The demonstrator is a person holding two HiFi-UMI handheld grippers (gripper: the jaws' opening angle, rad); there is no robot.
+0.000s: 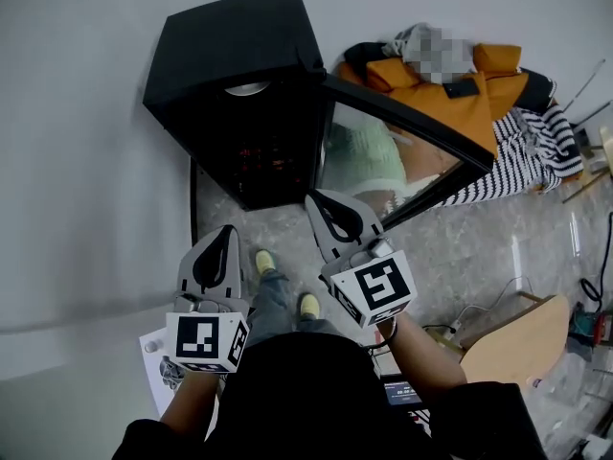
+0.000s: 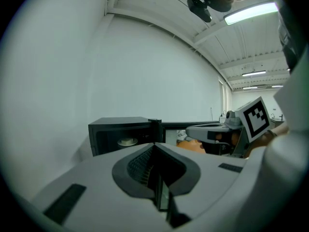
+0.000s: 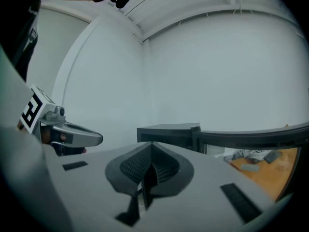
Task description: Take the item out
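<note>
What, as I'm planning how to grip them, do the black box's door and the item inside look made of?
Door: dark frame round a glossy pane, likely glass; pale shapes show in it. Item: pale, smooth, round dish, perhaps ceramic or metal; too small to tell.

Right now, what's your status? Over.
Shut and empty: left gripper, right gripper. Inside black cabinet: pale round item, untouched. Its door open, path looks clear.
</note>
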